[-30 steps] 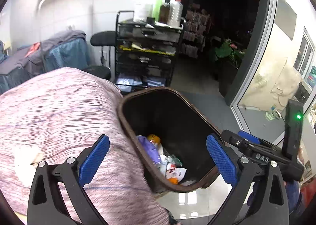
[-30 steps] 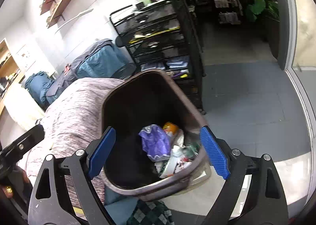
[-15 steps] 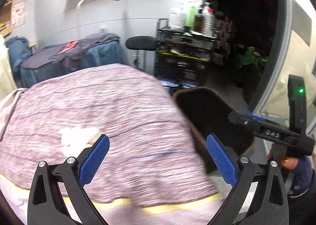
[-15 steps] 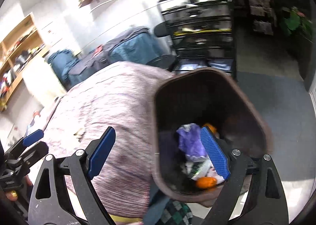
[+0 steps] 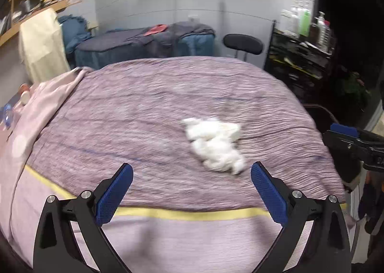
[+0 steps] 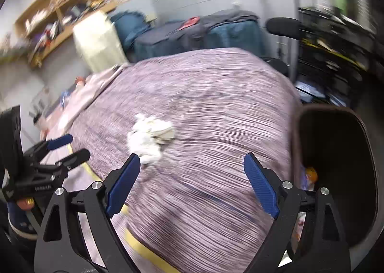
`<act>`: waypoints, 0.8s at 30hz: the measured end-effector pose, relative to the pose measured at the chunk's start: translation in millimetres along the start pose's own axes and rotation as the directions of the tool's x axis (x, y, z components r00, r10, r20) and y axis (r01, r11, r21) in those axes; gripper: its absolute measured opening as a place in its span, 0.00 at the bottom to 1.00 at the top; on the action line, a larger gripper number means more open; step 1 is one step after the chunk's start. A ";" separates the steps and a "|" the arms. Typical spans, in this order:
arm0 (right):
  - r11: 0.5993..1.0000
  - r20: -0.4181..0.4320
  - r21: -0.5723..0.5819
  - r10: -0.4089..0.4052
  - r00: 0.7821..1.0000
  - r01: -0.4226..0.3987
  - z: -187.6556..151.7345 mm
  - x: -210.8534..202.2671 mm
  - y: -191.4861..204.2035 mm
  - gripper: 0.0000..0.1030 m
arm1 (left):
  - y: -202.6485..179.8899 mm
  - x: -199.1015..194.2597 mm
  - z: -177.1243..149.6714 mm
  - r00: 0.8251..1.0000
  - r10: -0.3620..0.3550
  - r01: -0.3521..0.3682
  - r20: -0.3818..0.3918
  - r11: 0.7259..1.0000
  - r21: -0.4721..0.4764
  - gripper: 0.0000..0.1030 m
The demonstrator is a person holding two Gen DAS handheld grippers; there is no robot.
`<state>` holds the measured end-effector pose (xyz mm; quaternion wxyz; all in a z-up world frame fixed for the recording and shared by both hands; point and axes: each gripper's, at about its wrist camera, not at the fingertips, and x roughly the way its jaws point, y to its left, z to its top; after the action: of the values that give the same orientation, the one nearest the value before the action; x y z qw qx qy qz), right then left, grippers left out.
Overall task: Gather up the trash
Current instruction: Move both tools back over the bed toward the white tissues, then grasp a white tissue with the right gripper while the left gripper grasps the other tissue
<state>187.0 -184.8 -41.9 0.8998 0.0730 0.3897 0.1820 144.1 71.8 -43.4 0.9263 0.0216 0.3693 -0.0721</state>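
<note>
A crumpled white tissue wad (image 5: 214, 144) lies on the purple striped bedspread (image 5: 144, 117), ahead and slightly right of my open, empty left gripper (image 5: 190, 191). It also shows in the right wrist view (image 6: 150, 137), ahead and left of my open, empty right gripper (image 6: 192, 185). The brown trash bin (image 6: 336, 177) stands at the bed's right side with some trash inside; only its rim (image 5: 321, 111) shows in the left wrist view. The right gripper (image 5: 355, 143) appears at the right edge of the left wrist view, the left gripper (image 6: 57, 153) at the left of the right wrist view.
A black wire shelf cart (image 5: 300, 62) with bottles and a black stool (image 5: 242, 44) stand beyond the bed's far right corner. Blue-covered luggage (image 5: 144, 45) lines the back wall. Pink bedding (image 5: 48, 95) and small items lie at the bed's left.
Both grippers have swung left, away from the trash bin and over the bed. The tissue wad has come into the middle of both views; the bin has slid to the right edge.
</note>
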 end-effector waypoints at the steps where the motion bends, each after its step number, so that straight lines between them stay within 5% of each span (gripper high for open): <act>1: 1.000 -0.009 -0.021 0.003 1.000 -0.003 0.7 4.2 7.3 0.85 | 9.6 0.0 -2.5 1.000 0.011 -0.012 -0.005 1.000 -0.014 0.94; 10: 0.973 -0.183 -0.228 -0.013 0.983 -0.029 14.0 70.3 75.5 0.85 | 61.5 -1.6 -14.9 0.998 0.051 -0.053 -0.026 0.995 -0.086 0.94; 15: 0.954 -0.305 -0.297 -0.048 0.951 -0.048 17.9 114.8 99.3 0.82 | 65.6 0.9 -17.6 0.999 0.038 -0.041 -0.033 0.995 -0.089 0.94; 21: 0.953 -0.414 -0.288 -0.036 0.910 -0.093 19.2 150.5 103.3 0.64 | 60.9 6.9 -17.7 0.999 0.009 -0.012 -0.040 0.997 -0.071 0.94; 24: 0.956 -0.432 -0.278 -0.036 0.901 -0.095 18.4 160.1 101.4 0.41 | 58.0 10.1 -16.4 0.999 0.001 -0.003 -0.041 0.998 -0.059 0.94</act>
<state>273.8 -29.5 -109.6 0.7888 -0.0971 0.5469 0.2631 148.9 129.5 -63.0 0.9189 -0.0039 0.3899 -0.0598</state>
